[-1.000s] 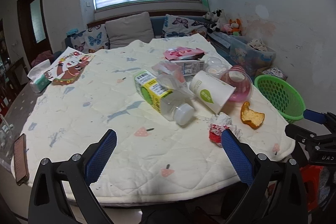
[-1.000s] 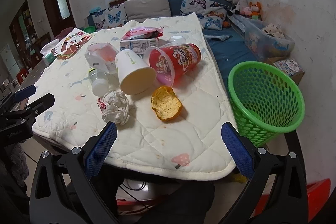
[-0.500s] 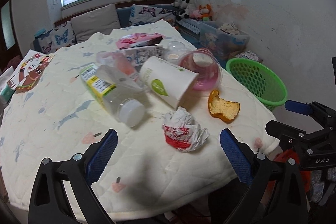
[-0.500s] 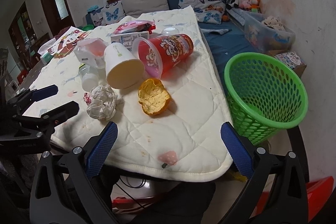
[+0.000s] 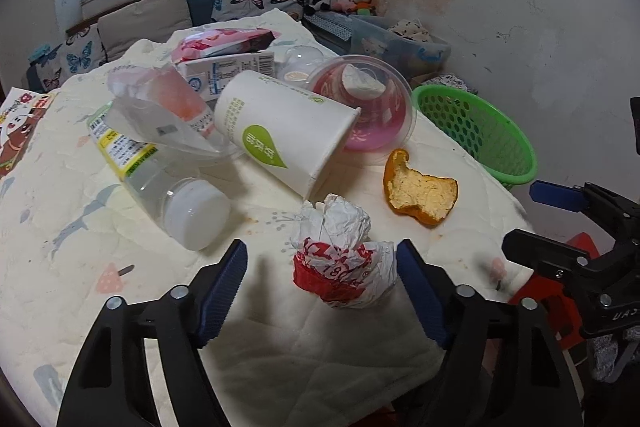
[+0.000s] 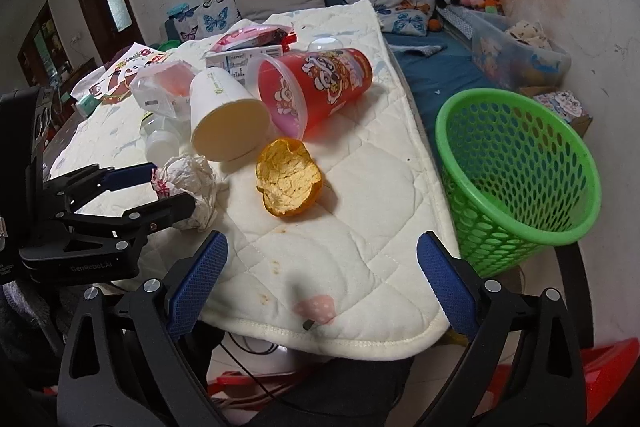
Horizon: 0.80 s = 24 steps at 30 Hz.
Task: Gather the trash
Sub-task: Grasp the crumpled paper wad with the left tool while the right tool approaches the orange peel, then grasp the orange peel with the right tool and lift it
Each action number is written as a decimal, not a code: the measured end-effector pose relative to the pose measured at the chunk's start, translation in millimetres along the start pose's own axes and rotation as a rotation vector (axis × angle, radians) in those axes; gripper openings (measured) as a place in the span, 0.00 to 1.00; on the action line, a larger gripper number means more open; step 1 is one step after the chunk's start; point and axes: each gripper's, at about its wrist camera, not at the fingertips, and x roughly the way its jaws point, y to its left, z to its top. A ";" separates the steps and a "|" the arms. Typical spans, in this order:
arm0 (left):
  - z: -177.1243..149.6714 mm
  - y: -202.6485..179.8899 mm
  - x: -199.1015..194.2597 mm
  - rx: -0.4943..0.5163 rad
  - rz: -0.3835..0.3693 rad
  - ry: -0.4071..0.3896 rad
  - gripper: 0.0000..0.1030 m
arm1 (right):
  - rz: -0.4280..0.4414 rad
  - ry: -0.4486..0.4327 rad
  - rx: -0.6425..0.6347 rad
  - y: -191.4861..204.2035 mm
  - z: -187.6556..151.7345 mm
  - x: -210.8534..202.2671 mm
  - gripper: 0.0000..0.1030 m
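Worktop [image 5: 80,287] near edge cut off under both tools. Green basket [image 6: 516,179] off right hand-held gripper [image 6: 322,275]'s right pad, base hidden behind the quilt. Bottle [image 5: 160,183] partly buried under wrappers. Crumpled wrapper [image 5: 344,259] now between left hand-held gripper [image 5: 322,285]'s pads, jaws just narrowed, contact unclear; earlier it lay well ahead. Right one spread wide, empty, orange peel [image 6: 288,183] ahead.
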 end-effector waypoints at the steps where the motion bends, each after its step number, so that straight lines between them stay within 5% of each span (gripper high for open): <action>1: 0.2 -0.3 1.4 0.000 -0.015 0.002 0.64 | 0.005 0.002 0.000 0.0 0.5 1.0 0.91; 5: 0.6 -4.3 1.5 0.009 -0.063 -0.004 0.45 | 0.012 0.004 -0.012 2.5 2.8 3.8 0.89; 9: -1.2 -6.9 -1.8 0.016 -0.061 -0.016 0.39 | 0.021 0.008 -0.023 5.1 3.3 7.3 0.86; 24: 2.9 30.0 -62.1 -0.095 -0.015 -0.122 0.38 | 0.056 0.046 -0.052 14.3 16.9 48.5 0.70</action>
